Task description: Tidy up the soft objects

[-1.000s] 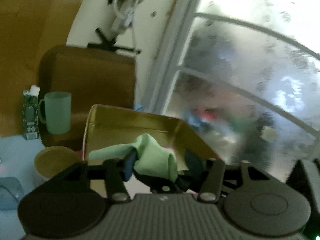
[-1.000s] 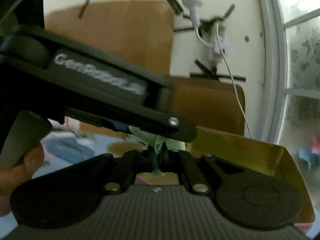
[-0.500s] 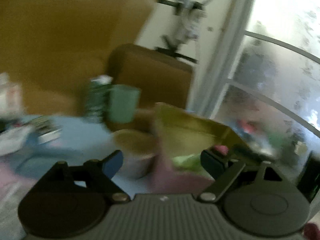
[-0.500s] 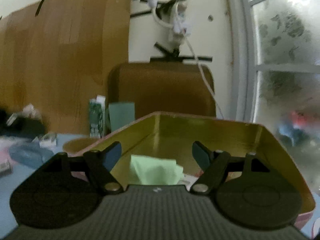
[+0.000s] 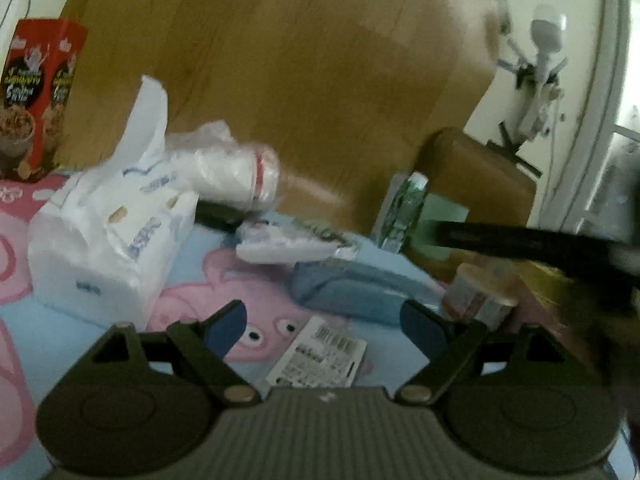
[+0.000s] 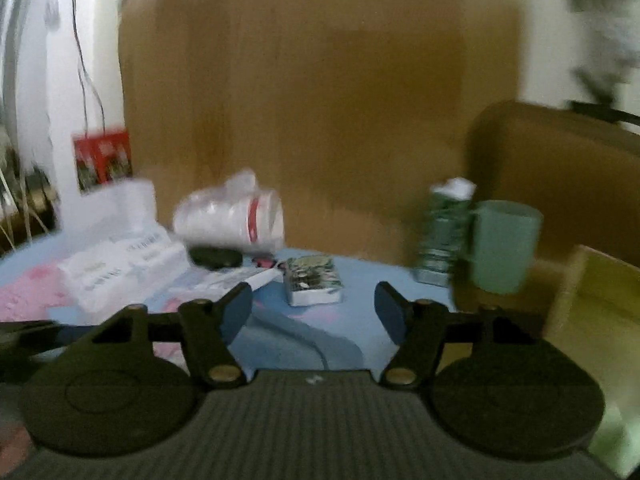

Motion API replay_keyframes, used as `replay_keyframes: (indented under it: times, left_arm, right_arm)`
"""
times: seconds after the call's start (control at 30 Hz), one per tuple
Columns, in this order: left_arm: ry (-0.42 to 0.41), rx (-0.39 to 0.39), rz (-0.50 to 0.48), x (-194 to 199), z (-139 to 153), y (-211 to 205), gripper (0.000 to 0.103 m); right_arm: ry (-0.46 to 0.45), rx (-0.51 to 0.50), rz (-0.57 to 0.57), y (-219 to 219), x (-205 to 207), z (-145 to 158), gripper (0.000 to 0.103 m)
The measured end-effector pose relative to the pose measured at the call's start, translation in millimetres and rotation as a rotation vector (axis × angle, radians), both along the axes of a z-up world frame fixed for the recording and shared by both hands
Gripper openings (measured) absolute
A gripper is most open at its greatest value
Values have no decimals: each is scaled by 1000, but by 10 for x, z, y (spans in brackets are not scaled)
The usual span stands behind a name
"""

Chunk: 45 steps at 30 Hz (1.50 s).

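Observation:
A folded blue cloth (image 5: 360, 292) lies on the pig-print tablecloth (image 5: 192, 312), just beyond my left gripper (image 5: 324, 328), which is open and holds nothing. In the right wrist view the same blue cloth (image 6: 296, 340) lies low between and beyond the fingers of my right gripper (image 6: 314, 316). Its jaws are closing with nothing pressed between them. The gold tin (image 6: 592, 312) stands at the right, with a blurred pale green patch (image 6: 608, 436) low beside it. A black bar of the right gripper (image 5: 540, 248) crosses the left wrist view.
A white tissue pack (image 5: 108, 240), a bag of plastic cups (image 5: 228, 176) and a red box (image 5: 36, 92) sit at the left. A green carton (image 6: 444, 232), a green mug (image 6: 504, 244), a paper cup (image 5: 476, 296), a small packet (image 6: 314, 280) and a printed label (image 5: 320, 356) are around. A wooden board stands behind.
Both grippers let go of the green cloth over the gold tin and opened. Both then swung left to face the cluttered tablecloth and the blue cloth.

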<state>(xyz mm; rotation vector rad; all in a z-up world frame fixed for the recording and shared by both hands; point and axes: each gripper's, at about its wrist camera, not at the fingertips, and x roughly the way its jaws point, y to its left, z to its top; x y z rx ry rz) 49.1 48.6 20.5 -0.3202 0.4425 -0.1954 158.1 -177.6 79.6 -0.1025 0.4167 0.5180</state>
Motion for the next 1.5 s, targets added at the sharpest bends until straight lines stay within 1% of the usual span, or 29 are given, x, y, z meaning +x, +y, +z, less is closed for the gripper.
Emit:
replay_keyframes:
  times: [0.07,0.13,0.2,0.27,0.33,0.37,0.43,0.47,0.57,0.67,0.73,0.8,0.87,0.93,1.07,1.13,1.2,1.27,1.37,1.5]
  left_arm:
    - [-8,-2,-20,1,4,-8,88]
    - [-10,-7,-26,22,11,-10,88]
    - [-8,-19,-30,37,13,-11,88]
    - [-5,-30,-33,42,4,-2,88]
    - [-4,-32,-33,45,-3,-15,88]
    - [-4,-31,-34,45,-2,-20,88]
    - [-4,-33,-35,48,-8,-17,88]
    - [-2,-35,-36,53,-11,-15,88]
    - [2,-42,-32,51,-22,-6,88]
    - [4,-50,-26,41,-27,8,88]
    - [7,-60,-27,56,-28,37,88]
    - [6,-77,-24,49,-27,65,88]
    - [8,-97,-26,49,-31,96,88]
    - [9,-106,-31,48,-33,99,88]
    - [13,-65,-67,40,-17,-11,88]
    - [26,-34,-90,23,-2,-109,88]
    - [43,-33,-121,-18,11,-201,88]
    - [65,-47,-145,-86,22,-288,86]
    - [112,-83,-197,-175,24,-419,83]
    - [166,-125,-242,-239,39,-558,77]
  right_arm:
    - [55,-83,6,301,384,-56,71]
    - [137,-173,17,536,752,-183,71]
    - [212,-230,5,697,1040,-326,71]
    - [283,-237,-14,792,1234,-429,74]
    - [343,-232,-20,852,1362,-519,73]
    - [344,-213,-28,840,1401,-538,70]
    - [352,-187,-30,822,1427,-529,56]
    - [342,-183,-39,812,1412,-504,56]
    - [243,-159,-58,746,1227,-372,55]
    - [133,-95,-63,557,900,-174,55]
    - [92,-46,-46,358,605,-64,55]
    - [76,-9,-11,150,282,-15,56]
    - [73,7,21,-45,-28,-23,56]
    - [82,-3,41,-216,-359,-92,56]
    - [130,-43,89,-403,-942,-338,56]
    - [174,-45,105,-417,-1087,-456,56]
    - [187,-53,101,-429,-1213,-550,56]
    - [188,-63,92,-434,-1291,-615,56]
    - [200,-48,75,-457,-1349,-683,58]
    - [175,-38,63,-478,-1433,-690,63]
